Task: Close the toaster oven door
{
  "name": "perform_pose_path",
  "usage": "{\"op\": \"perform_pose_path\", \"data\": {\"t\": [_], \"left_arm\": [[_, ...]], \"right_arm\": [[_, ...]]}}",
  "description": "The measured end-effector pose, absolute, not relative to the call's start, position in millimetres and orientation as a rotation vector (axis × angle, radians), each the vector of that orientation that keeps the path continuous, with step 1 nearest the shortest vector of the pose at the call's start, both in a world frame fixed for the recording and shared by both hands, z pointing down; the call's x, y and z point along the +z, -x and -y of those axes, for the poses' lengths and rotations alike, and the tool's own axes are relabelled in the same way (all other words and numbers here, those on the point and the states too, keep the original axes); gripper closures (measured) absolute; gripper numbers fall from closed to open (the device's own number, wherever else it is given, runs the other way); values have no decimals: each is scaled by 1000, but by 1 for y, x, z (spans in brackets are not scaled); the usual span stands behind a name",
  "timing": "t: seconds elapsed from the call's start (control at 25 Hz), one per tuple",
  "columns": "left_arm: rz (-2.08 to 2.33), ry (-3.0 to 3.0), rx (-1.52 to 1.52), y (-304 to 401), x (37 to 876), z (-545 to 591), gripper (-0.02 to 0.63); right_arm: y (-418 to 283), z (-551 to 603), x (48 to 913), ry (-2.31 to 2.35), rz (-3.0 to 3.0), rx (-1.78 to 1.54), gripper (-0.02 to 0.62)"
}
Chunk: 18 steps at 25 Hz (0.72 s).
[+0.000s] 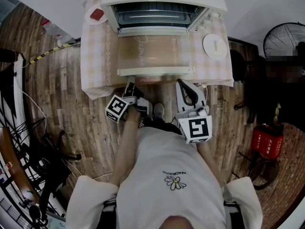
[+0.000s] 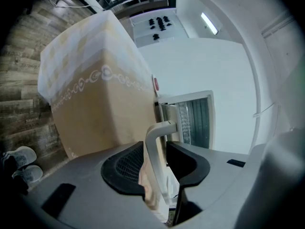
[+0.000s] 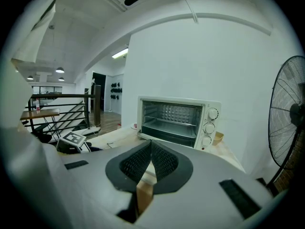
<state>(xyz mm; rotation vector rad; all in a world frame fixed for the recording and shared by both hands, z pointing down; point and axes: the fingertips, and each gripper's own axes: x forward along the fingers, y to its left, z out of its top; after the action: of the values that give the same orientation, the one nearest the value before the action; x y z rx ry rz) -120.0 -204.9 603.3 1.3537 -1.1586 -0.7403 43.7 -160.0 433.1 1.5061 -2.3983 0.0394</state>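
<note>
The white toaster oven stands on a cloth-covered table with its glass door swung down flat toward me. The door's white handle bar runs along its near edge. My left gripper reaches up to the handle's left end. In the left gripper view the handle stands between the open jaws of the left gripper, with a thin gap at the right pad. My right gripper is shut and empty below the handle's right end. It looks over the door into the oven.
A white round lid lies right of the oven and a small dish with something red to its left. A floor fan and a red container stand at the right. Cables and racks crowd the left floor.
</note>
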Motion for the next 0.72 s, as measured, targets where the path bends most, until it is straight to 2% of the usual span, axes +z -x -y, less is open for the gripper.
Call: {"op": "perform_pose_path", "data": {"t": [0.72], "left_arm": [[1121,-1455,-910,121,536,230,494]], "right_arm": [[-44,161,420,-1519,2431,-1,586]]}}
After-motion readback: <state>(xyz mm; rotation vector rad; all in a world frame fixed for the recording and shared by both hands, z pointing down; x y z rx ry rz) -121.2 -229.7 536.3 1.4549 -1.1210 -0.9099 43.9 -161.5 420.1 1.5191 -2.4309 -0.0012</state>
